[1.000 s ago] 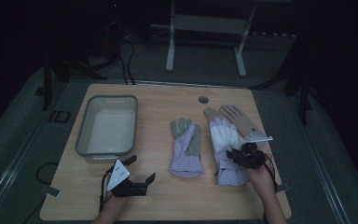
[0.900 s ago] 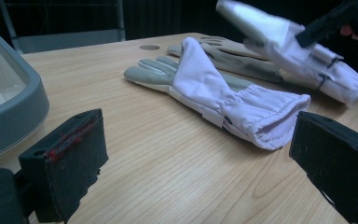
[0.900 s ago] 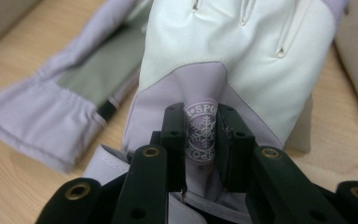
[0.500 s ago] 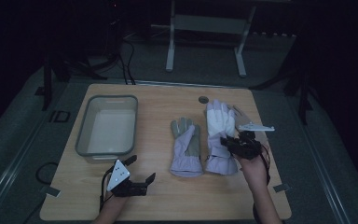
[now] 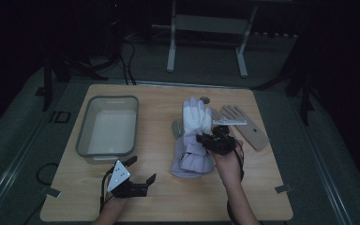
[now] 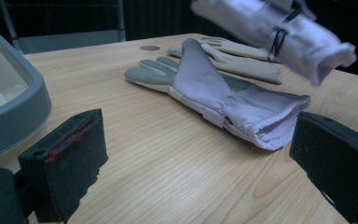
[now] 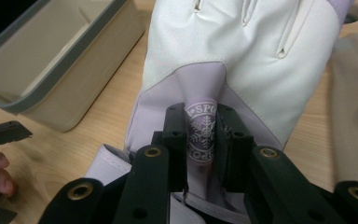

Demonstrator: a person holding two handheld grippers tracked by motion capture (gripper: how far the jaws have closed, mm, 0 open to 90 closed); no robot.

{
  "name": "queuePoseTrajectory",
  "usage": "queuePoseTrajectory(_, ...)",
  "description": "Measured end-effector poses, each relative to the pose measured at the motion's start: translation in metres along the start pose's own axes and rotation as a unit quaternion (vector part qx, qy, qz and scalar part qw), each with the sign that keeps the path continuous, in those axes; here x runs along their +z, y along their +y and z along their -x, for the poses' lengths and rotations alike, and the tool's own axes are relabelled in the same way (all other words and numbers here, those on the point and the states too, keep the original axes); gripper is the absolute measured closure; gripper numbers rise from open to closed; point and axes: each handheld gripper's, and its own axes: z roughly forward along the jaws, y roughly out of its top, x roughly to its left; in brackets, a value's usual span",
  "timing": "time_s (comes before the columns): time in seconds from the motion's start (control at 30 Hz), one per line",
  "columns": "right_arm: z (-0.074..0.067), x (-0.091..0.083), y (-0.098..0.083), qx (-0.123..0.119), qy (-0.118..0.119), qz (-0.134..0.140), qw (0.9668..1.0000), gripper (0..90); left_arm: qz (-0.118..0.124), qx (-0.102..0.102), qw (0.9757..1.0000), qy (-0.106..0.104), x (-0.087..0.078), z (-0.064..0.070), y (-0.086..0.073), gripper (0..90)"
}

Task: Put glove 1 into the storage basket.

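Observation:
My right gripper (image 5: pixel 208 139) is shut on a white glove (image 5: pixel 196 116) with lavender trim. Its jaws pinch the glove's lavender snowflake tab (image 7: pixel 202 135), and the glove (image 6: pixel 279 32) hangs above the table. Under it a lavender and grey glove (image 5: pixel 190 161) lies flat on the wood, fingers pointing away (image 6: pixel 214 93). My left gripper (image 5: pixel 143 168) rests near the table's front edge, open, with nothing between its pads (image 6: pixel 65 154). It points toward the flat glove's cuff.
A grey-rimmed tray (image 5: pixel 82 136) stands at the left (image 7: pixel 9 100), with nothing visible in it. A beige glove (image 5: pixel 248 129) lies at the right (image 6: pixel 242 65). A round hole (image 5: pixel 205 99) sits near the wooden table's (image 5: pixel 178 199) far edge. Dark floor and stand legs lie beyond.
My right gripper has risen and moved left with the white glove, from beside the flat glove to over it, baring the beige glove. The left gripper has stayed put.

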Motion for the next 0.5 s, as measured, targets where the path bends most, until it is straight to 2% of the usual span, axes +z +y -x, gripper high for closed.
queuePoseTrajectory(0.1,-0.007,0.012,0.000,-0.001,-0.004,-0.010,0.9999,76.1,0.001,0.000,1.0000,-0.007,0.000,0.000,0.000,3.6)
queuePoseTrajectory(0.17,-0.009,0.020,-0.001,0.007,0.000,-0.016,0.9998,76.1,0.003,-0.004,1.0000,-0.008,-0.001,0.000,0.000,3.6)
queuePoseTrajectory(0.37,-0.010,0.035,-0.002,0.022,0.000,-0.027,0.9994,76.1,0.000,-0.003,1.0000,-0.008,0.000,0.000,0.000,3.6)
queuePoseTrajectory(0.5,-0.009,0.048,-0.005,0.029,-0.015,-0.037,0.9988,75.9,0.001,-0.005,1.0000,-0.007,0.000,0.000,0.000,3.6)
